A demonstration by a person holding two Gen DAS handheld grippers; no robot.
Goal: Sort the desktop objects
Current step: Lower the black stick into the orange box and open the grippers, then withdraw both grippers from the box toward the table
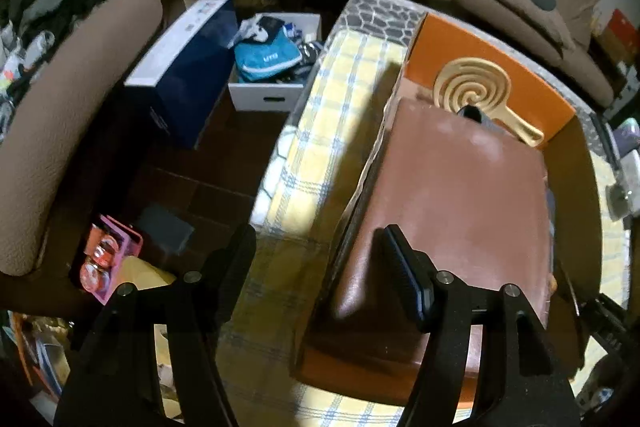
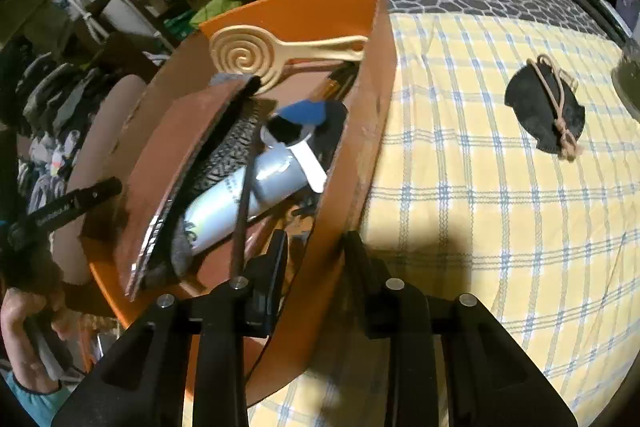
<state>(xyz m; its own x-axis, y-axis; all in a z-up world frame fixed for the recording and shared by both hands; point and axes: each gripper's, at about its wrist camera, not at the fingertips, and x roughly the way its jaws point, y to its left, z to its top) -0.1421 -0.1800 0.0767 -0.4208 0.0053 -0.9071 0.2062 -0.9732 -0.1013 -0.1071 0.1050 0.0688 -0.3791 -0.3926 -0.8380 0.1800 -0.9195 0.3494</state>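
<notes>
While our left gripper (image 1: pixel 320 267) hangs open, its right pad over the brown notebook (image 1: pixel 448 195) inside the orange box (image 2: pixel 360 147), our right gripper (image 2: pixel 316 259) straddles that box's wall (pads not touching), jaws parted.

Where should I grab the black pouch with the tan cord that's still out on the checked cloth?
Take the black pouch by its knotted tan cord, coming straight down from above. The pouch lies flat on the yellow checked cloth, so its edges offer little to pinch, while the cord stands slightly proud and probably gives the jaws purchase.
</notes>
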